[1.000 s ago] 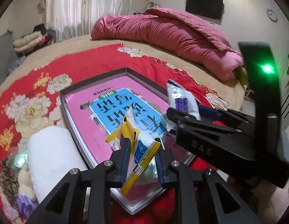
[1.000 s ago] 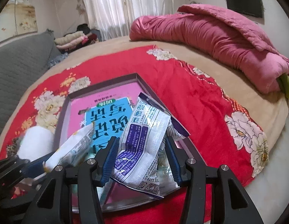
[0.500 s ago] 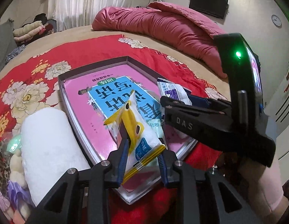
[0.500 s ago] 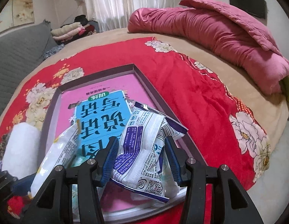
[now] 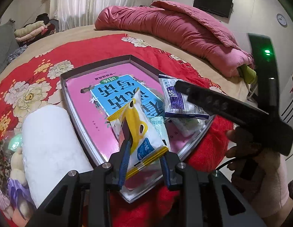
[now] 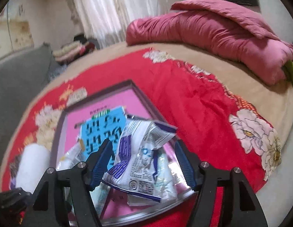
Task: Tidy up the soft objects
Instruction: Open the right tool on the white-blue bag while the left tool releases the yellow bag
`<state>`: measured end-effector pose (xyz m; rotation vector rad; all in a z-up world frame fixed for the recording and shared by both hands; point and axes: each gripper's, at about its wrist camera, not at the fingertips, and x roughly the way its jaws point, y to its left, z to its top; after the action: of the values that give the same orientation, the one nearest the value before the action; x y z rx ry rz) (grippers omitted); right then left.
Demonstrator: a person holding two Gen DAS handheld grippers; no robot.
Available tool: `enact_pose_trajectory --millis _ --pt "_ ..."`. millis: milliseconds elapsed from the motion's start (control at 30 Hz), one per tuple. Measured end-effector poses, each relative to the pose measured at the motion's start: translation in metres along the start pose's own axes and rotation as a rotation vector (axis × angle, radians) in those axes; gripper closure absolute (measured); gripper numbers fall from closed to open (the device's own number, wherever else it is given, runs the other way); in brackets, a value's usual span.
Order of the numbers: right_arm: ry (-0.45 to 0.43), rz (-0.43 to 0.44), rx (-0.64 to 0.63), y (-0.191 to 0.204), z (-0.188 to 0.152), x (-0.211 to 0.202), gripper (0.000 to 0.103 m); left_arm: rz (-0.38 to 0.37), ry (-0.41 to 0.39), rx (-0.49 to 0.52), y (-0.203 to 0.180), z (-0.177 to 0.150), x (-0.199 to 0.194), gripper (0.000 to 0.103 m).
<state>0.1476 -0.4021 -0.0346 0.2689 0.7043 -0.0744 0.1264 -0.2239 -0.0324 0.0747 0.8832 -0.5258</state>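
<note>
While the yellow-and-white packet (image 5: 140, 130) is pinched upright in the left gripper (image 5: 144, 162) over the tray's (image 5: 93, 70) near edge, the purple packet (image 6: 139, 160) is seen lying in the near right corner between the right gripper's (image 6: 144, 168) just-spread jaws, evidently released for gathering there.

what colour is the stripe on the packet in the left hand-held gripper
Yellow, on a white packet with a blue patch; clearest in the left wrist view.

I see open red blanket (image 6: 193, 102) right of the tray (image 5: 101, 65), and the tray's far pink half (image 5: 116, 73) is bare. Left of the tray a white roll (image 5: 50, 147) blocks me. At its near end, packets (image 6: 139, 162) crowd the way.
</note>
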Motion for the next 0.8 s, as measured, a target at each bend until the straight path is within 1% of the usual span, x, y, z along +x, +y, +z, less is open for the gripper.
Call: enact_pose_trajectory --millis 67,200,300,400,467,533,667,800 --pt "-0.028 -0.018 0.028 -0.004 0.0 -0.009 0.028 -0.005 -0.002 -0.006 -0.001 0.0 0.0 0.073" --pt "-0.06 -0.053 0.057 -0.009 0.001 -0.018 0.028 0.001 -0.003 0.008 -0.006 0.002 0.004 0.071" --pt "-0.056 -0.069 0.084 -0.016 0.001 -0.017 0.028 0.004 0.004 0.023 -0.01 0.006 0.008 0.066" --pt "-0.053 -0.079 0.107 -0.022 0.001 -0.017 0.028 0.01 0.022 0.011 -0.009 0.009 0.013 0.06" --pt "-0.048 -0.082 0.115 -0.023 0.001 -0.016 0.028 -0.016 0.034 -0.009 -0.006 0.009 0.013 0.056" --pt "-0.039 -0.089 0.123 -0.026 0.001 -0.014 0.028 -0.054 0.027 -0.018 -0.006 0.008 0.007 0.056" --pt "-0.04 -0.088 0.13 -0.027 0.001 -0.013 0.028 -0.076 0.006 -0.02 -0.01 0.01 -0.003 0.056" --pt "-0.048 -0.09 0.127 -0.028 0.001 -0.015 0.028 -0.118 -0.02 -0.003 -0.018 0.016 -0.008 0.056"
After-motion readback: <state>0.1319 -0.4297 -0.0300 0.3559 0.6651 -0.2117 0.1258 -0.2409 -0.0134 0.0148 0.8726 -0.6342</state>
